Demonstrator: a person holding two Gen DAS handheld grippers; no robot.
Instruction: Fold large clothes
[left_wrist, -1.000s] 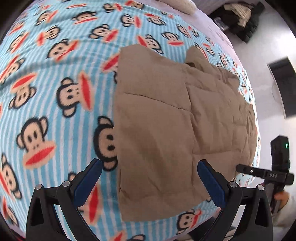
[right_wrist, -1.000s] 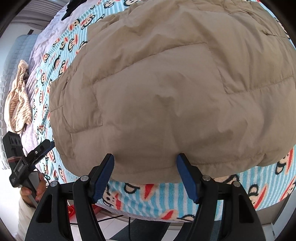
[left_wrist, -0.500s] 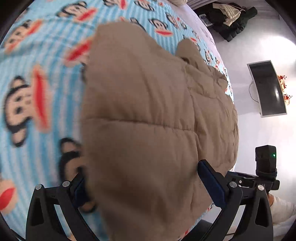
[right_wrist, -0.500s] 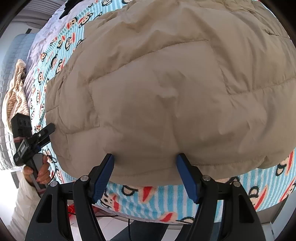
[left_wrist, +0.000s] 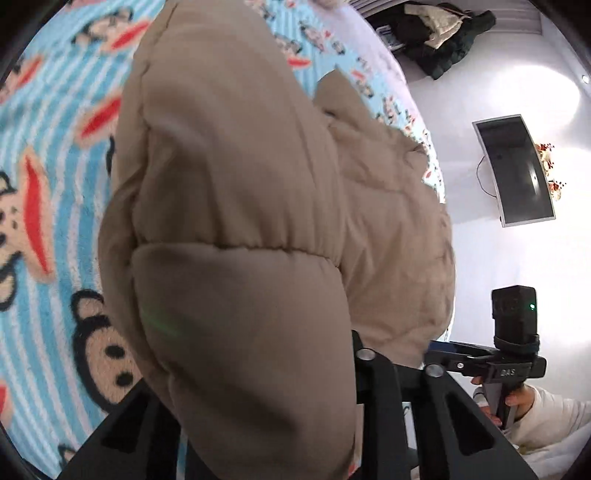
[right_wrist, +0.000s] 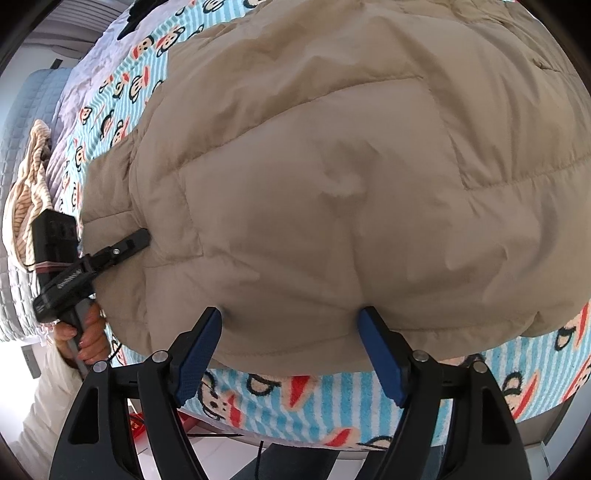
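While puffy jacket (left_wrist: 236, 229) fills view: left tongs (left_wrist: 266, 424) just clamped onto it, right tongs (right_wrist: 291, 350) agape over hem

Tan quilted jacket (right_wrist: 332, 184); blue-white striped blanket (right_wrist: 332, 402), red-mouthed monkey print.

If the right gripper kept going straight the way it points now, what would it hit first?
Most likely the puffy tan quilted jacket: the right gripper has its open jaws at the jacket's near edge, so the padding comes first, though depth is unclear.
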